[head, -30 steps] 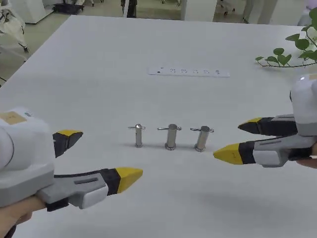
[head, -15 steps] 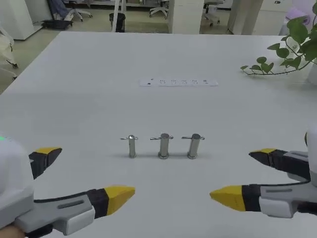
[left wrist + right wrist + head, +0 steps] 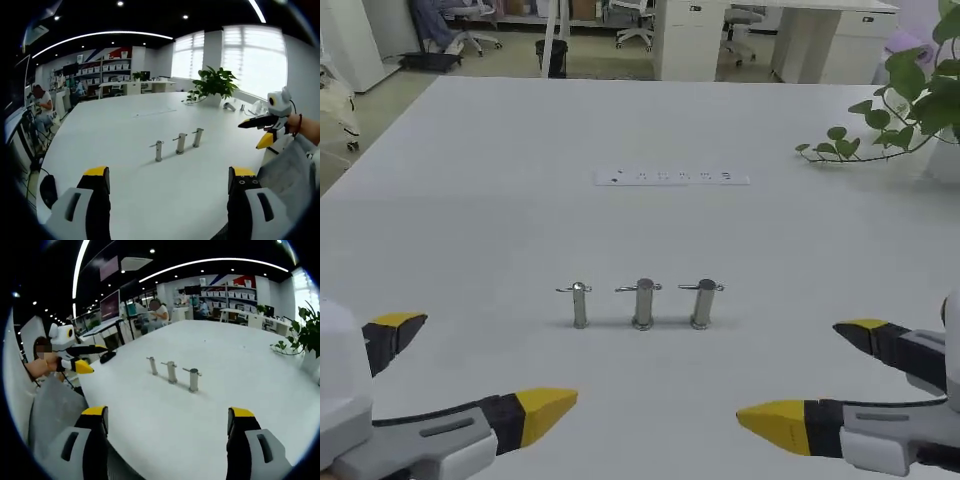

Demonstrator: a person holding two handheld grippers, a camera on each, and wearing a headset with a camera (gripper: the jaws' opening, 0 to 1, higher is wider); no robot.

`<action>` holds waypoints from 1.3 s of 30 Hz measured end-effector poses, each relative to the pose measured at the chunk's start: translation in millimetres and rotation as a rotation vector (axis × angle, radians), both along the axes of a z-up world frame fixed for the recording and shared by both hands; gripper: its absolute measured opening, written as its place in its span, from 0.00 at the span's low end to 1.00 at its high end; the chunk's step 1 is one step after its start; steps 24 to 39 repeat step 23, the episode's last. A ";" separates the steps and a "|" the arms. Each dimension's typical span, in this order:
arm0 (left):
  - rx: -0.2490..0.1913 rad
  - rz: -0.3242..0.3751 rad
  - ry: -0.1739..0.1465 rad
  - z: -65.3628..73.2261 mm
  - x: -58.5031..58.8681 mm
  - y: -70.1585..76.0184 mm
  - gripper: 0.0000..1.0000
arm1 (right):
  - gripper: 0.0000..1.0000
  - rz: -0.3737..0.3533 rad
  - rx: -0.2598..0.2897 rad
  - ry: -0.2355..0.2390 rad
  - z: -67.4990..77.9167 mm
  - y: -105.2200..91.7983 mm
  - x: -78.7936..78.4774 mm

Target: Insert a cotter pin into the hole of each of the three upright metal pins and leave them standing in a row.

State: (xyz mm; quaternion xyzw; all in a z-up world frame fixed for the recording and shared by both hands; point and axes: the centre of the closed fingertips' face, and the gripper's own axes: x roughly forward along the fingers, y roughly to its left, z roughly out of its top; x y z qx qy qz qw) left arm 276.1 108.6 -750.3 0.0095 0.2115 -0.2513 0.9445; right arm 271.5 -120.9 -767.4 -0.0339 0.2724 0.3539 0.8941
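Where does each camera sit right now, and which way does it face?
Head view: on the headset, looking forward and down at the three upright silver metal pins on the white table; left gripper and right gripper show.
Left gripper view: on the left gripper, facing the pins; own jaws below, right gripper at right.
Right gripper view: likewise, left gripper at left.
All share the pins.
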 end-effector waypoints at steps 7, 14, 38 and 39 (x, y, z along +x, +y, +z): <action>-0.011 0.009 0.004 -2.1 -1.3 0.3 0.98 | 1.00 0.017 -0.036 0.014 -7.8 1.0 -5.9; -0.006 0.035 0.002 -2.9 -3.5 6.9 0.97 | 1.00 -0.001 -0.018 0.011 -4.6 -1.6 -4.7; 0.000 0.039 0.009 -4.6 -6.6 9.5 0.96 | 0.99 0.018 -0.034 0.007 -4.2 1.4 -4.3; 0.000 0.039 0.009 -4.6 -6.6 9.5 0.96 | 0.99 0.018 -0.034 0.007 -4.2 1.4 -4.3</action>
